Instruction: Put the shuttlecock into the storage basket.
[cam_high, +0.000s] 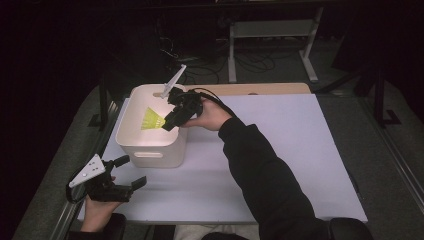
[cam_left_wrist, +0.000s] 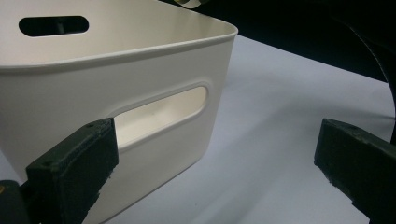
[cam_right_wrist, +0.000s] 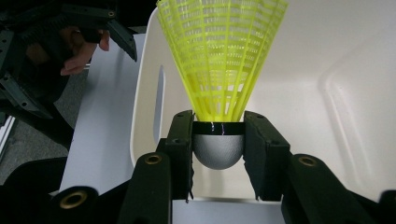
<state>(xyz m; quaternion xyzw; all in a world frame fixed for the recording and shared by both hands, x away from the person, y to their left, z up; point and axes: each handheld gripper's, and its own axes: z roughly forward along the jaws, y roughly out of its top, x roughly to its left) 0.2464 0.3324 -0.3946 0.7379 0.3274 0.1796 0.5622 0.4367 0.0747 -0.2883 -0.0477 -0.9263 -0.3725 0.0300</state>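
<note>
On the tabletop (cam_high: 280, 150) I have the white bin (cam_high: 150, 150) directly under my right tongs (cam_high: 169, 122), which grip the yellow shuttlecock (cam_right_wrist: 219, 70) by its grey cork. Its long axis runs skirt-first into the bin's opening, above the floor. My left tongs (cam_high: 131, 172) wait open, empty, just beside the bin's near handle slot (cam_left_wrist: 163, 112).

One shuttlecock (cam_right_wrist: 219, 70), one white bin (cam_high: 150, 150), two hand-held grippers.
</note>
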